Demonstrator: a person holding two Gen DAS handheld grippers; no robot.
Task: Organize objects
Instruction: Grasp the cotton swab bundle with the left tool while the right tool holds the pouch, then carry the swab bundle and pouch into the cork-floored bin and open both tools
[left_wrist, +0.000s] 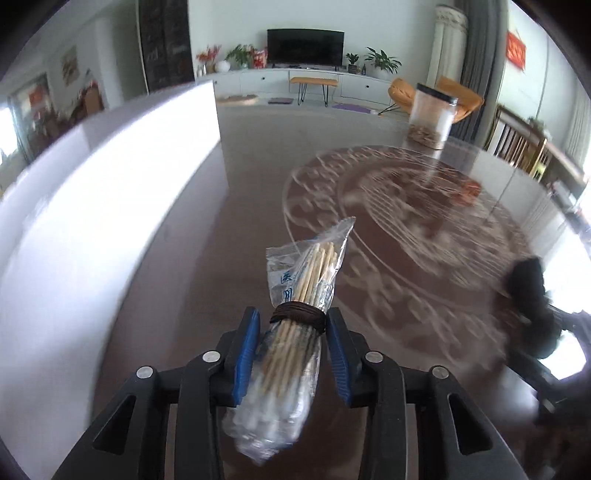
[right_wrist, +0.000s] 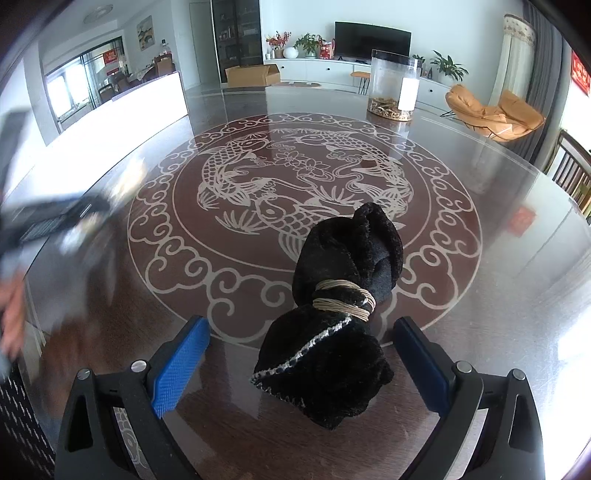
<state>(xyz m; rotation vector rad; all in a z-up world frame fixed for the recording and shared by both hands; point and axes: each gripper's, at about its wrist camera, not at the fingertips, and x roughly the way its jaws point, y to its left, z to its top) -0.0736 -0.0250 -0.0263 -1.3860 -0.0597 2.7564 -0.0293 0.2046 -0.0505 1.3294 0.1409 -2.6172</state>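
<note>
My left gripper is shut on a clear plastic bag of cotton swabs bound with a dark cord, held above the table; the view is motion-blurred. A black fuzzy cloth bundle tied with tan twine lies on the glass-topped table. My right gripper is open, its blue pads either side of the bundle's near end without touching it. The bundle also shows in the left wrist view at the right edge. The left gripper appears blurred at the left of the right wrist view.
A clear plastic jar with a black lid and brownish contents stands at the table's far side; it also shows in the left wrist view. A white box stands at the left. Chairs sit beyond the right edge.
</note>
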